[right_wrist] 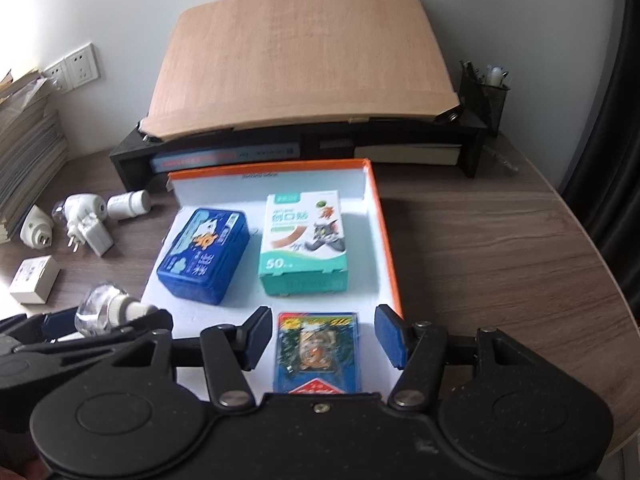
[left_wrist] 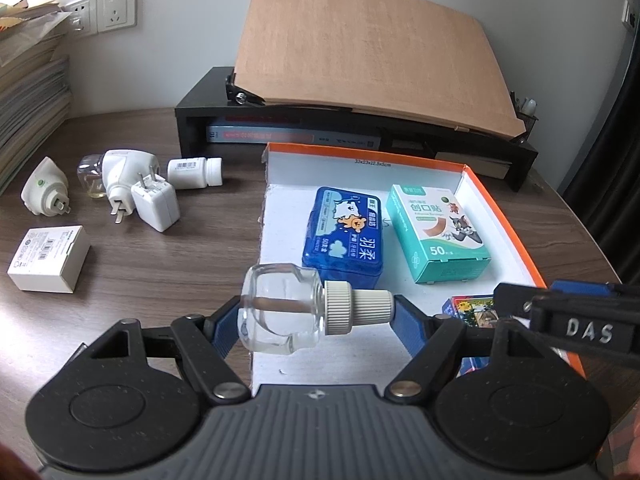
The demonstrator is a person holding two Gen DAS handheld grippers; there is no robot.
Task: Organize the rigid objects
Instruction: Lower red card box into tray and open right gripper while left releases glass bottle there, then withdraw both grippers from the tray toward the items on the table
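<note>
Nearest the cameras, the left gripper clamps a clear glass bottle sideways above the white tray's edge, while the right gripper stands with jaws apart, untouching, over a colourful card pack, beyond which lie a blue tin and a teal plaster box.

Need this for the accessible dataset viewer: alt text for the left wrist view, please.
The left gripper holds a clear glass bottle with a ribbed white cap sideways above the near edge of an orange-rimmed white box. Inside lie a blue tin and a teal bandage box. White plug-in adapters sit on the wooden desk to the left.
</note>
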